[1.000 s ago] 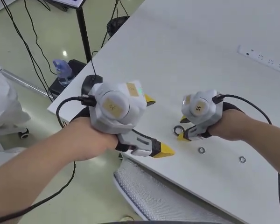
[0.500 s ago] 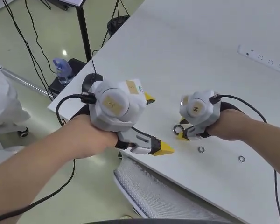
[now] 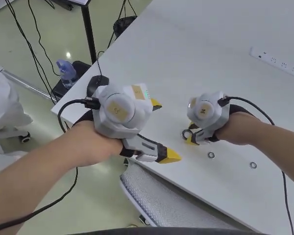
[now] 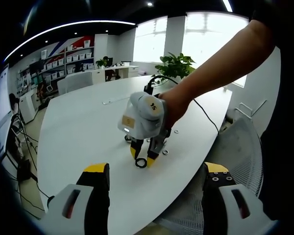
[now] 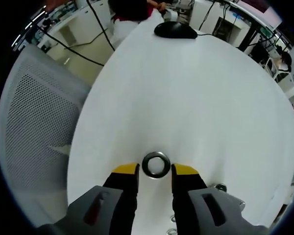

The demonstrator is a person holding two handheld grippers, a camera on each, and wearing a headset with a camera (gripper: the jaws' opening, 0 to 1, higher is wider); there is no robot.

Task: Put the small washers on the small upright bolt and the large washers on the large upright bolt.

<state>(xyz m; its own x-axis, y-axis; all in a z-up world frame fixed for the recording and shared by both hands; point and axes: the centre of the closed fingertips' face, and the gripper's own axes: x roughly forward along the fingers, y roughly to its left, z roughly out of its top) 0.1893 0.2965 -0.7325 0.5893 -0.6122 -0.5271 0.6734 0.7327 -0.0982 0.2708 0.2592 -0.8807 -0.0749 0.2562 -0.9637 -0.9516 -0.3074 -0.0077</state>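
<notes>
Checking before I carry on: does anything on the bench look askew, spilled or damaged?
Nothing stands out. The right gripper pinches the large washer by its rim, and two small washers lie flat on the white table nearby.

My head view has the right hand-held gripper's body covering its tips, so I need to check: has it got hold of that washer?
Observer: Yes. In the right gripper view the washer sits between the tips of the right hand-held gripper, with the jaws against its two sides.
Operator: Where is the left one aimed?
Observer: At the right one. In the left gripper view the right one and its washer sit mid-picture, beyond the wide-open, empty jaws of the left hand-held gripper.
</notes>
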